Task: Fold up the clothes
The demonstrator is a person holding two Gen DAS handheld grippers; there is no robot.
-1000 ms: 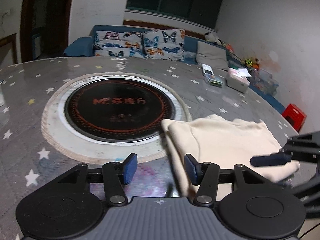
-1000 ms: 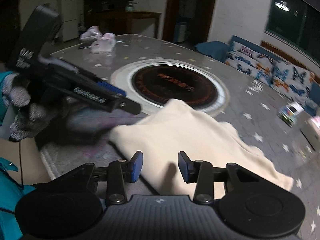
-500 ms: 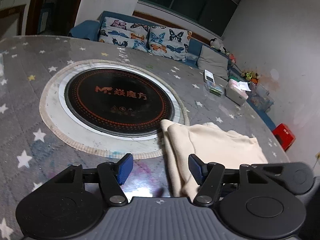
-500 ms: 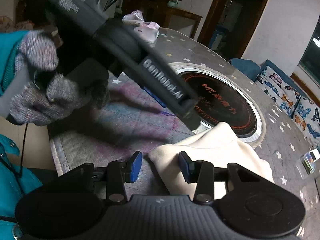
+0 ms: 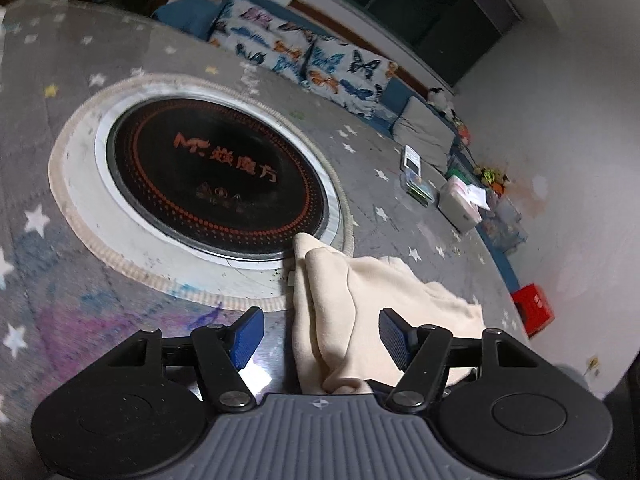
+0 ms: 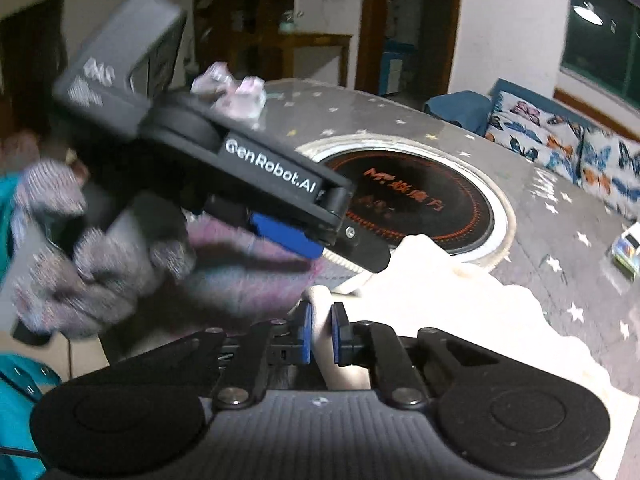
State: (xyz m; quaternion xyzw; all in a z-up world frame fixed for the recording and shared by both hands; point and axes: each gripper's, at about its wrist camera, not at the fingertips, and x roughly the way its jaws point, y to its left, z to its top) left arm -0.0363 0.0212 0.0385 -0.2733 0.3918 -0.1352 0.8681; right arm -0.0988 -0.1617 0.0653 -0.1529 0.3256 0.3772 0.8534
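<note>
A cream garment lies folded on the grey star-print table, its near corner touching the round hob. My left gripper is open and low over the near folded edge. That edge runs between its blue pads, which do not press it. In the right wrist view my right gripper is shut on a bunched edge of the cream garment. The left gripper, held by a gloved hand, reaches in from the left just above the cloth.
A black round induction hob with a white rim is set into the table's middle. Small boxes and card packs sit at the far right edge. Beyond are a sofa with butterfly cushions and a red stool.
My right gripper's jaws closed onto the garment's near edge. The left gripper rolled, tilting its view, widened a little, and now straddles the folded edge.
</note>
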